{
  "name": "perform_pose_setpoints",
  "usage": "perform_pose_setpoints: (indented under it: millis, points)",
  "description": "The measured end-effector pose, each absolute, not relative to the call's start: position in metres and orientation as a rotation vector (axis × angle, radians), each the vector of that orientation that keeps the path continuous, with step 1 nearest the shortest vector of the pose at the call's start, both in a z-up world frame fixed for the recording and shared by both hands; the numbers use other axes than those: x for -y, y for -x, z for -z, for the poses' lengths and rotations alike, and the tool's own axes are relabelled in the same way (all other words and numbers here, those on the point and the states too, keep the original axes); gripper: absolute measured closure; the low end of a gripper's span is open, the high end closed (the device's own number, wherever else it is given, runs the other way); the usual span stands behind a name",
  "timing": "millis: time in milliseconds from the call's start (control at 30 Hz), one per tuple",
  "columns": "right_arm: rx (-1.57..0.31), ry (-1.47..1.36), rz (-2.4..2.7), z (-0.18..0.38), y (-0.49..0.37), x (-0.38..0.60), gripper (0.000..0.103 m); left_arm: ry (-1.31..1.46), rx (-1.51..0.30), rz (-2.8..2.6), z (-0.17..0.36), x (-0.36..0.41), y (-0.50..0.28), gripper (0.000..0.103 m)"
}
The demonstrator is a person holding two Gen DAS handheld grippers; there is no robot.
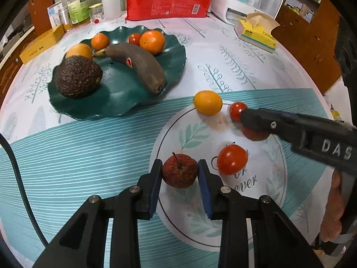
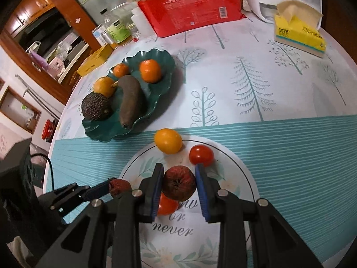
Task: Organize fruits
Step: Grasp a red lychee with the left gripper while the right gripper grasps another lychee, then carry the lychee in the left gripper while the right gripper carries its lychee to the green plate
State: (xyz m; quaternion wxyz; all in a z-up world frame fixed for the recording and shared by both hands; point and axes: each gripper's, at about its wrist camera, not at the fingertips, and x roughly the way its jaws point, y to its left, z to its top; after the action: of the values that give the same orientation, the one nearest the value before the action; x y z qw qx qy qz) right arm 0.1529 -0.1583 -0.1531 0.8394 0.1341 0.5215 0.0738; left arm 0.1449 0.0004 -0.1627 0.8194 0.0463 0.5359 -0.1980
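Wrinkled dark-red fruits (image 1: 179, 173) (image 2: 179, 186) we pinched, one per claw (image 1: 179, 174) (image 2: 178, 186), likely for transfer to the green scalloped plate (image 1: 125, 93).

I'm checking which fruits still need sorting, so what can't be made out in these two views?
- Left wrist view: the right gripper hides what it holds; only a reddish patch shows.
- Right wrist view: a tomato is half covered by the wrinkled fruit.
- Right wrist view: the red pack has blurred print.
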Motion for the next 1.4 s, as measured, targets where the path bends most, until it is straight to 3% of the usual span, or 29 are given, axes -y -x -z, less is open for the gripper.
perform_pose_setpoints:
  millis: [467, 1000, 1200, 1400]
  points:
    - [-1.042, -0.120, -0.230, 0.090, -0.144, 0.116, 0.074, -0.094, -1.038, 0.402, 0.076, -0.026, -0.150, 0.073]
    - [-0.848, -0.019, -0.312, -0.090, -0.226, 0.090, 0.074, -0.044, -0.920, 0.334, -0.071, -0.073, -0.232, 0.073]
    - [-0.855, -0.011, -0.313, -0.091, -0.273, 0.080, 0.074, -0.024, -0.955, 0.278, -0.056, -0.080, -0.277, 0.073]
    - [-1.030, -0.054, -0.332, -0.009, -0.319, 0.074, 0.074, 0.014, -1.084, 0.259, 0.017, -0.075, -0.313, 0.073]
